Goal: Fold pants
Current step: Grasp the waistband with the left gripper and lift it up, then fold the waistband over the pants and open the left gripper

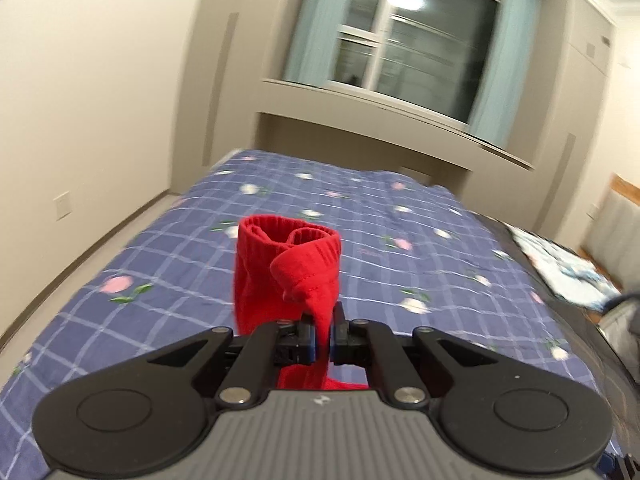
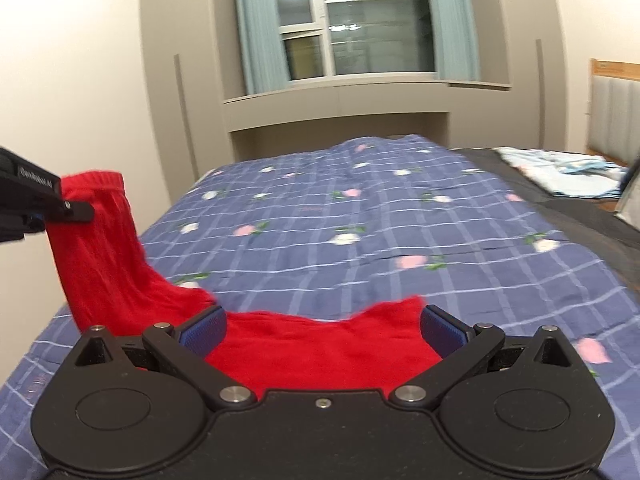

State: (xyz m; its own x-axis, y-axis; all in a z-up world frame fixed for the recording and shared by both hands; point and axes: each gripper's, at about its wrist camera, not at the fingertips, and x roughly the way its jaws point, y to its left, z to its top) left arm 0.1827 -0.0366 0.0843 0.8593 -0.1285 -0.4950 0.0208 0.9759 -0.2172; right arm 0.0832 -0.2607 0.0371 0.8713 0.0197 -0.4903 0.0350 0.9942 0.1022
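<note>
The red pants (image 1: 288, 276) hang from my left gripper (image 1: 323, 340), which is shut on the cloth near the ribbed waistband (image 1: 288, 232) and holds it up above the bed. In the right wrist view the same pants (image 2: 320, 348) run from the raised left gripper (image 2: 60, 208) at the far left down onto the bed and across under my right gripper (image 2: 323, 332). My right gripper is open, its blue pads (image 2: 204, 330) wide apart over the flat part of the cloth.
The bed has a blue checked floral cover (image 2: 360, 232). A light blue patterned cloth (image 2: 560, 176) lies at the right near the headboard (image 2: 612, 112). A window with curtains (image 2: 340, 20) and a wall shelf stand behind the bed.
</note>
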